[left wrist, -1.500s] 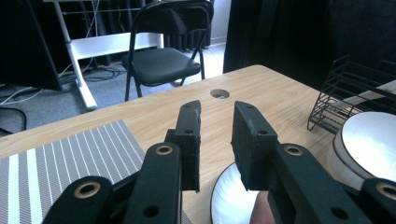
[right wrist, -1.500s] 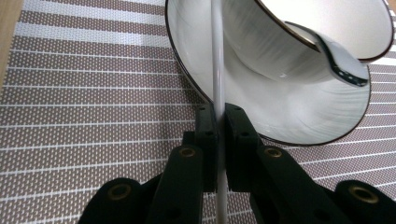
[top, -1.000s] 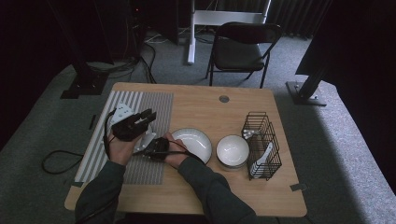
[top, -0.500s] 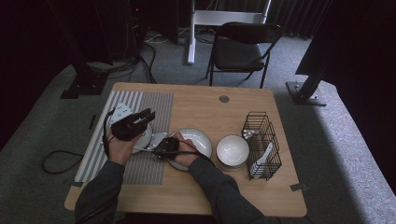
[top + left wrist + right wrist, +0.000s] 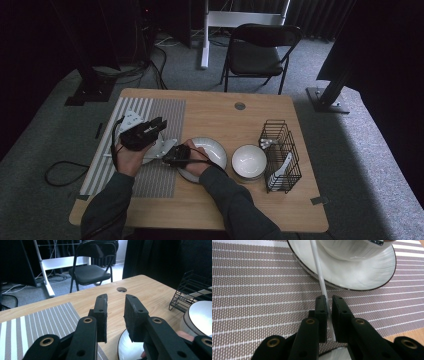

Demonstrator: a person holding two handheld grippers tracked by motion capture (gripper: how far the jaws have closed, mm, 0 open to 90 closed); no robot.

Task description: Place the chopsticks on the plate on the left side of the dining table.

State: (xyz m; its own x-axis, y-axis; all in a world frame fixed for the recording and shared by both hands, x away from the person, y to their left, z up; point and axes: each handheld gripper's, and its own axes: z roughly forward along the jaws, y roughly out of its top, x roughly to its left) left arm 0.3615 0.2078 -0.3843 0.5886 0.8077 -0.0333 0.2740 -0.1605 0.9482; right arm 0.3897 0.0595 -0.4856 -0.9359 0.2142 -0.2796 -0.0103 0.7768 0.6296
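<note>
Two hand-held grippers (image 5: 142, 131) beside plate (image 5: 212, 150)

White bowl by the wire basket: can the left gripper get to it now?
Probably not easily. The right hand lies over the plate between the left gripper and the bowl, so it would have to go around.

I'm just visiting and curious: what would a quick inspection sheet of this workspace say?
Surface: wooden table, striped mat on its left part.
Job's things: thin white stick leaning on the rim of a plate on the mat; a bowl sits on that plate.
Clutter: second plate, second bowl, wire rack holding white utensils.
Grippers: left gripper open and empty; right gripper has just been closing its jaws on the stick.
Cables: black cable on the floor, left of the table.
Surroundings: folding chair, grey carpet.
</note>
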